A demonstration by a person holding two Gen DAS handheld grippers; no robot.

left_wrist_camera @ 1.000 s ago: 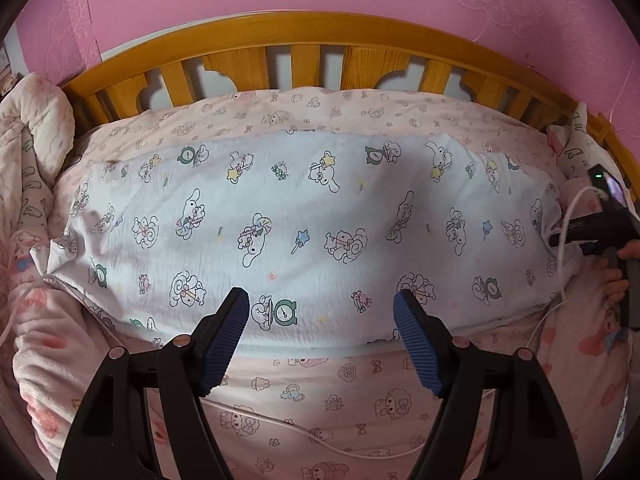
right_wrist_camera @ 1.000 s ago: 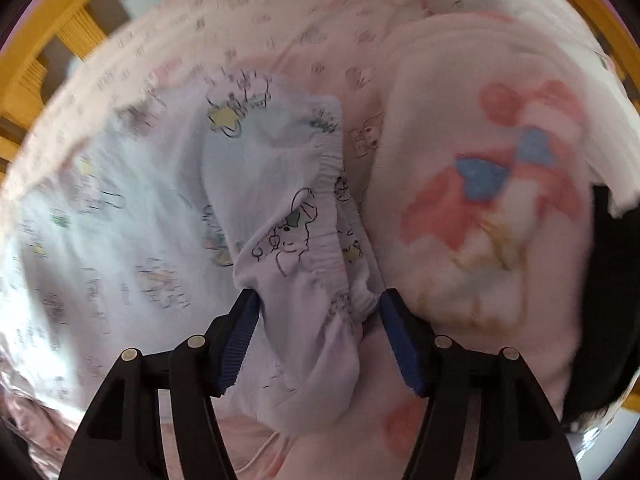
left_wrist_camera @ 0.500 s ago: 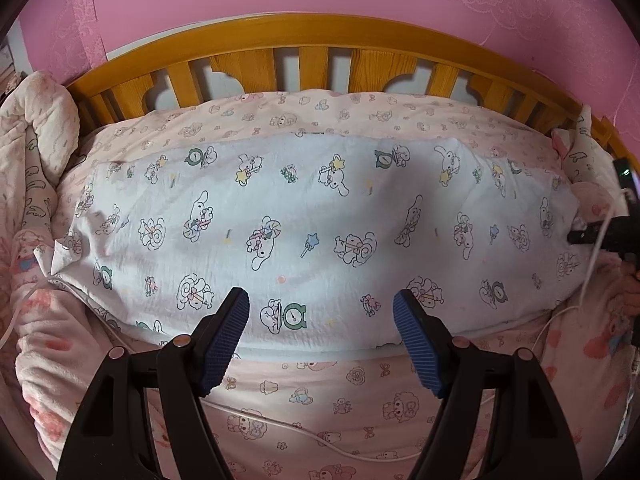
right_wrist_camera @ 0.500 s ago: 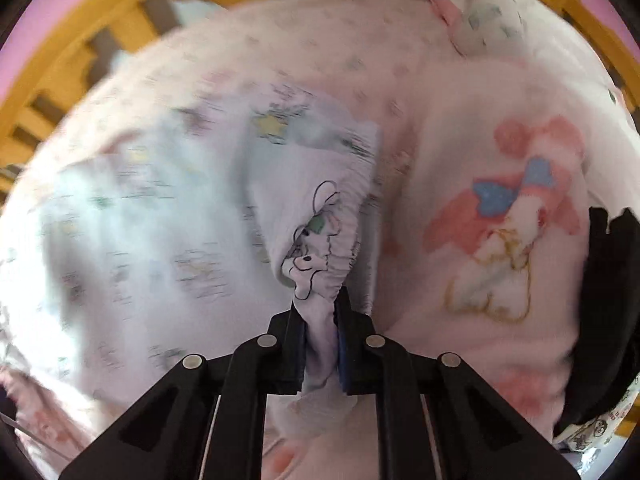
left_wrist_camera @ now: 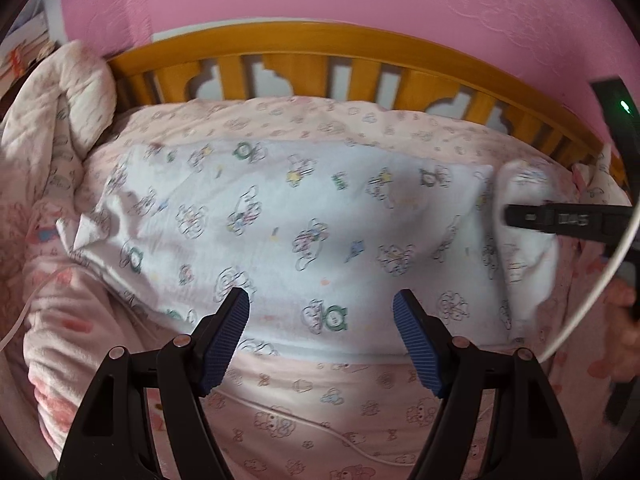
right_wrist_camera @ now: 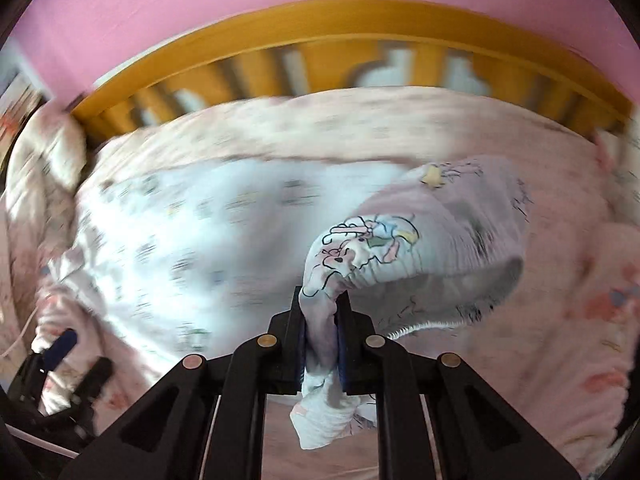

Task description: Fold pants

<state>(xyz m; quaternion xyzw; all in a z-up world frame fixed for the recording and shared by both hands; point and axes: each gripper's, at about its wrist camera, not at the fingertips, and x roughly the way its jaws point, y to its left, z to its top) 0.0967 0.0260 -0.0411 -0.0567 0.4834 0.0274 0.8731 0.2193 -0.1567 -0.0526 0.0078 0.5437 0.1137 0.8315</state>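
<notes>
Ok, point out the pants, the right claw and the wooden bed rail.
pants (left_wrist_camera: 320, 232), left wrist view, flat middle of the fabric
right claw (right_wrist_camera: 321, 340), right wrist view, between its tips
wooden bed rail (left_wrist_camera: 320, 40), left wrist view, top bar

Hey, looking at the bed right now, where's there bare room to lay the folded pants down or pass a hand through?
Free: the pink sheet strip between the pants and the open left gripper, though a white cable crosses it; also the band between the pants and the wooden headboard. Crowded: the right end, where the right gripper holds the waistband, and the left, by the bunched quilt.
</notes>
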